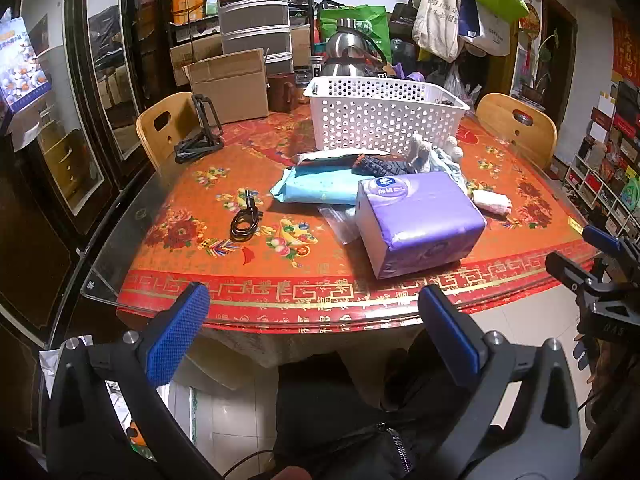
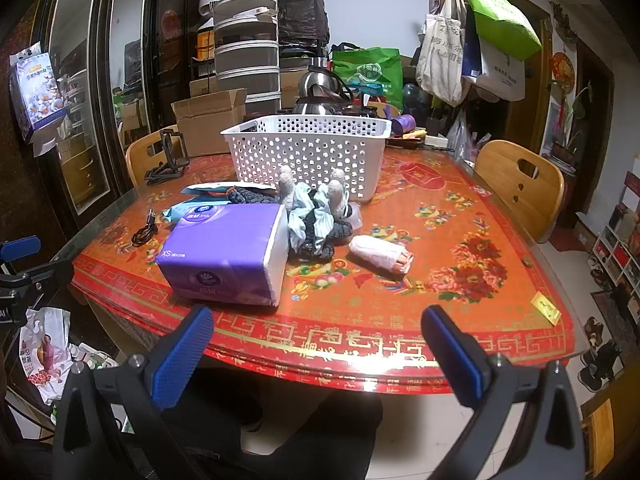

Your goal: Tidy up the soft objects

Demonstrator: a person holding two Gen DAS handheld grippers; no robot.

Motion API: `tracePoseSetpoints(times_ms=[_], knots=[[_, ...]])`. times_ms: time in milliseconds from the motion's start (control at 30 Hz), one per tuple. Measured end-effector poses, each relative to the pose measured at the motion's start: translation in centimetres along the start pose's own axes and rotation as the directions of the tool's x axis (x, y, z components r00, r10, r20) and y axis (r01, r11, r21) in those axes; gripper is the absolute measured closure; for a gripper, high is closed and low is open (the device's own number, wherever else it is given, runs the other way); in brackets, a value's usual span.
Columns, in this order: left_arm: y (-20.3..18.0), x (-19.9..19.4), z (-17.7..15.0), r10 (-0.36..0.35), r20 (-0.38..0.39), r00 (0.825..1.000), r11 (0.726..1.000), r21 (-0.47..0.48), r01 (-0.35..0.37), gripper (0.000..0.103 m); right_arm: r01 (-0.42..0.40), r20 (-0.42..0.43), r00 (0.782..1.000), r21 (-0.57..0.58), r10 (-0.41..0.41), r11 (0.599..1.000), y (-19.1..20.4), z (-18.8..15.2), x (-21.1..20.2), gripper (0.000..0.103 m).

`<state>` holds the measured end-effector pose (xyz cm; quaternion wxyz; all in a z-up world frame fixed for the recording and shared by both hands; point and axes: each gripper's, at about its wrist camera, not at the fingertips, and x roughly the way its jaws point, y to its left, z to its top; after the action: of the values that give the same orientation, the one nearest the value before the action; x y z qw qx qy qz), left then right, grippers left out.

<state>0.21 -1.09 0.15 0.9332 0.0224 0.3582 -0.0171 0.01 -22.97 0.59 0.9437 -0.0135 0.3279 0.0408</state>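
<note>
1. Nearest the lens, the left gripper (image 1: 314, 330) hung off the table's (image 2: 460, 216) near edge with its blue pads spread wide and nothing between them; the right gripper (image 2: 318, 350) was likewise released and empty.
2. At ten o'clock on the tabletop lay a coiled black cable (image 2: 145, 232), not a soft item and best left alone.
3. Just right of it sat the purple tissue pack (image 2: 228, 252), partly over a blue wipes packet (image 1: 316, 184).
4. At twelve o'clock stood the white perforated basket (image 2: 308, 152), seemingly the destination, with a heap of knitted socks and cloth (image 2: 320, 216) just before it.
5. At two o'clock from the tissue pack lay a rolled pink cloth (image 2: 380, 256), apart from the heap.
6. Judging by position, no grasp had begun; squeezing the pack across its short sides and lifting clear of the rim should serve well.
</note>
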Motion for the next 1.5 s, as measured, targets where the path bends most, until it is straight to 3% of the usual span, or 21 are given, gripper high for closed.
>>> tracePoseSetpoints(times_ms=[1233,1500], knots=[[0.3,-0.3,0.7,-0.005,0.016,1.0,1.0,-0.013,0.005,0.0,-0.008,-0.005,1.0,0.011,0.008,1.0,0.3,-0.2,0.4,0.0],[3.2,3.3,2.0,0.02,0.05,0.999,0.997,-0.07,-0.017,0.0,0.009,0.021,1.0,0.101,-0.012,0.995,-3.2,0.2,3.6,0.0]])
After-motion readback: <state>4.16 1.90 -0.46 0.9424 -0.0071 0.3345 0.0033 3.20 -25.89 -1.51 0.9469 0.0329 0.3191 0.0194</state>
